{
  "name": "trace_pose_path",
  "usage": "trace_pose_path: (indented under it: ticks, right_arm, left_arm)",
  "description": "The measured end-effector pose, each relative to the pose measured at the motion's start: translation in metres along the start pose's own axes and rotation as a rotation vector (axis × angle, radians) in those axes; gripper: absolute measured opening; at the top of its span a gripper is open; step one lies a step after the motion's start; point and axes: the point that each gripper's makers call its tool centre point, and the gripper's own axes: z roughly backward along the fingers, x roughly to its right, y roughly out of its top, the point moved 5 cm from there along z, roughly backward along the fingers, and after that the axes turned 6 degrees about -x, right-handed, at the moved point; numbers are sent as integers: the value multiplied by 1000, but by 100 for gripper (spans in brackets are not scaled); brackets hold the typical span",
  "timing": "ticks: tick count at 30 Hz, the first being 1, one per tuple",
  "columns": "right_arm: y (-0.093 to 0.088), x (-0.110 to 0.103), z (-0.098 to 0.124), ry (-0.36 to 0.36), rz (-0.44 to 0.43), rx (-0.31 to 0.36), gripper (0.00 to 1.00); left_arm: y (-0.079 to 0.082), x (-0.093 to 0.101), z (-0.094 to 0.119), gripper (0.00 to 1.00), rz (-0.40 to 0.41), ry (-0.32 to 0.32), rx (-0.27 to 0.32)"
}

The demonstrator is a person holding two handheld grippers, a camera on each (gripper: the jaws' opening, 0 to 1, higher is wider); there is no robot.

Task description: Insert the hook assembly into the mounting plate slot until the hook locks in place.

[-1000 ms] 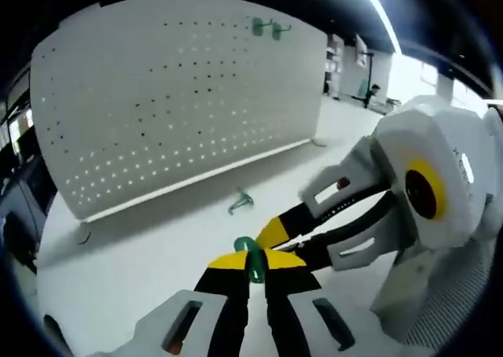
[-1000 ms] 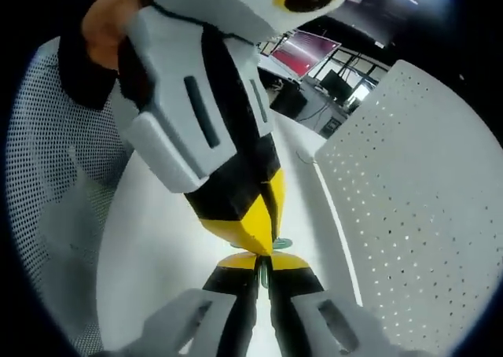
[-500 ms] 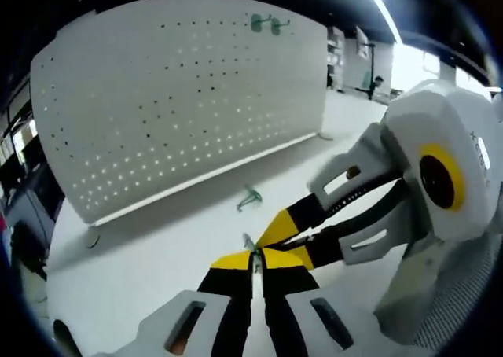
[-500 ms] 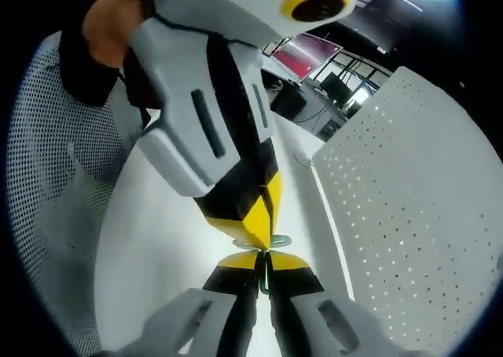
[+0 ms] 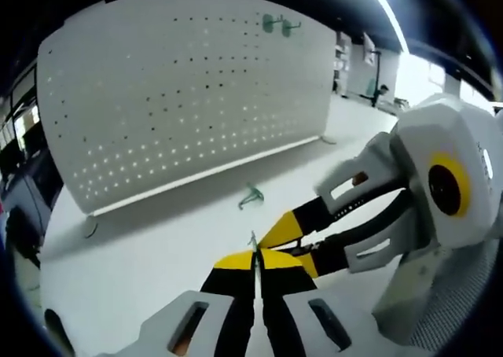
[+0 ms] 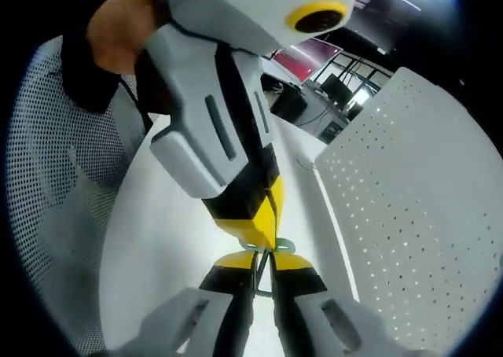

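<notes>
A small green hook assembly (image 5: 253, 243) is pinched between both grippers just above the white table (image 5: 141, 247). In the left gripper view my left gripper (image 5: 253, 258) is shut on it, and only a thin edge pokes up between the yellow tips. My right gripper (image 5: 273, 241) comes in from the right, its tips meeting the same piece. In the right gripper view my right gripper (image 6: 264, 261) holds the green hook assembly (image 6: 262, 275), and the left gripper (image 6: 266, 237) reaches down from above. The white perforated mounting plate (image 5: 181, 97) stands upright behind.
A second green hook (image 5: 250, 196) lies on the table in front of the mounting plate (image 6: 424, 200). Two more green hooks (image 5: 275, 24) hang near its top edge. Grey mesh (image 6: 55, 176) lies at the left, and a hand (image 6: 118, 34) holds the left gripper.
The hook between the jaws has turned from a broad green face to a thin edge in the left gripper view. Both grippers stay tip to tip; the views have shifted only slightly.
</notes>
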Motion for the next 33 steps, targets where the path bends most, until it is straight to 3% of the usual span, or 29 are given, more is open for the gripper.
trace_pose_path:
  ticks: [15, 22, 33]
  right_arm:
    - [3, 7, 10, 31, -183, 76, 6]
    - [5, 19, 18, 31, -397, 147, 8]
    - [-1, 25, 21, 69, -592, 203, 8]
  left_arm:
    - [1, -8, 3, 1, 49, 9, 25]
    - [3, -18, 8, 1, 113, 20, 66]
    - [9, -23, 13, 1, 160, 27, 125]
